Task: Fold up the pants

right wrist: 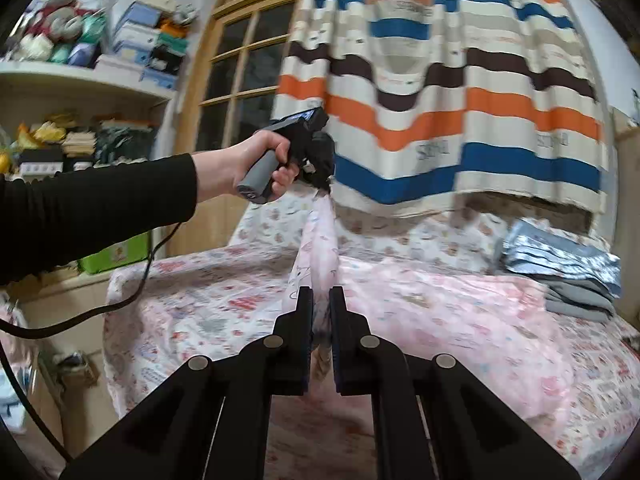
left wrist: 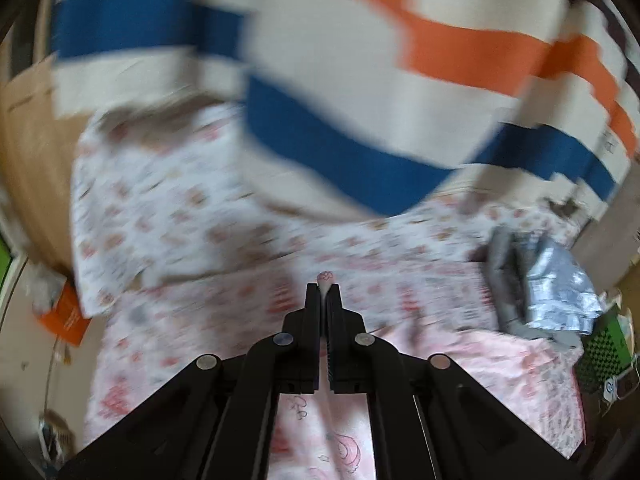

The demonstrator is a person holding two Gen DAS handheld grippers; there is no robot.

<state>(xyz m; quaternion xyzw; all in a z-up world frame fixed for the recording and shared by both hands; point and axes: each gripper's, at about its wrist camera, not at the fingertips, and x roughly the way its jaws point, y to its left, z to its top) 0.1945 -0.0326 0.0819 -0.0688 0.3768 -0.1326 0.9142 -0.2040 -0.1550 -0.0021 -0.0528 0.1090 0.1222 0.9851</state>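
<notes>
The pants are pale pink with a cartoon print. They hang stretched in the air above the bed, between my two grippers. My right gripper is shut on one end of the pants, low in the right wrist view. My left gripper holds the other end higher up, seen with the hand and grey handle in the right wrist view. In the left wrist view the left gripper is shut on the pink fabric, which pokes out past the fingertips and hangs below the jaws.
The bed has a pink and white printed cover. A pile of folded grey clothes lies at its right side, also in the left wrist view. A striped curtain hangs behind, with shelves and a green box at left.
</notes>
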